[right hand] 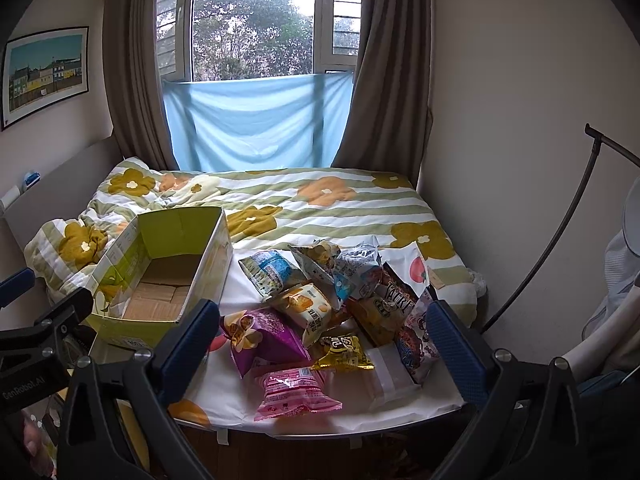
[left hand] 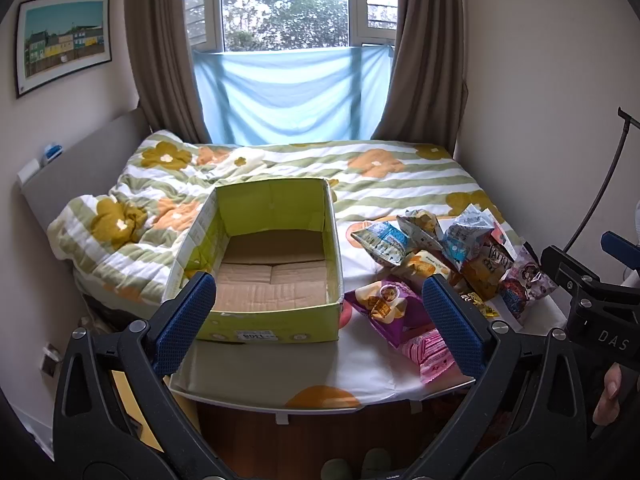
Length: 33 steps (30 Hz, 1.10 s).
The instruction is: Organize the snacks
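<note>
Snack packets [right hand: 308, 312], about ten; one box [left hand: 276, 256]

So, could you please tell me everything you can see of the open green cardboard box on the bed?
The open green cardboard box is rectangular, lidless and upright, with glossy yellow-green printed walls and a plain brown corrugated floor of folded flaps. Nothing lies inside it. A white label sits on its near wall. It rests on the white cover at the foot of the bed, its far end against the flowered striped quilt, with the heap of snack packets to its right. Neither gripper touches it.
</note>
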Motion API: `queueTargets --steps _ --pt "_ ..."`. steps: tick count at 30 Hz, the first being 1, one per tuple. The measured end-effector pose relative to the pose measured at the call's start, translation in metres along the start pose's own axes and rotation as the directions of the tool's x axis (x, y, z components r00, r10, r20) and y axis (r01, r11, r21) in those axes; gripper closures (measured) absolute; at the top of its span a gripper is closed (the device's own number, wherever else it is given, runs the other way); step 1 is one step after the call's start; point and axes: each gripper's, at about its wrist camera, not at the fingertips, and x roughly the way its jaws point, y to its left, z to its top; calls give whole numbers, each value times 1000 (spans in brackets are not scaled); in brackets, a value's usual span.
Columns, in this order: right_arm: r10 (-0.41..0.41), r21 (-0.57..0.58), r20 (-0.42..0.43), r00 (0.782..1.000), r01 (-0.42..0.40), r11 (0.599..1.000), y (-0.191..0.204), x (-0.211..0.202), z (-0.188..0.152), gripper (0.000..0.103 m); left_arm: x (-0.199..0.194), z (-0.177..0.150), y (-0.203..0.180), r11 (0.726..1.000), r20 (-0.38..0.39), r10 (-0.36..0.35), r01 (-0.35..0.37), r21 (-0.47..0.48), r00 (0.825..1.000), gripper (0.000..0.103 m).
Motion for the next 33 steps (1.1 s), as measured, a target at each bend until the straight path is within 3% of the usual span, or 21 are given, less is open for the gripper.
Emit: queueTargets --steps 33 --pt "10 13 -7 1000 -9 1000 -2 -3 -5 0 -4 2 -3 1000 1 13 -13 -2 1000 1"
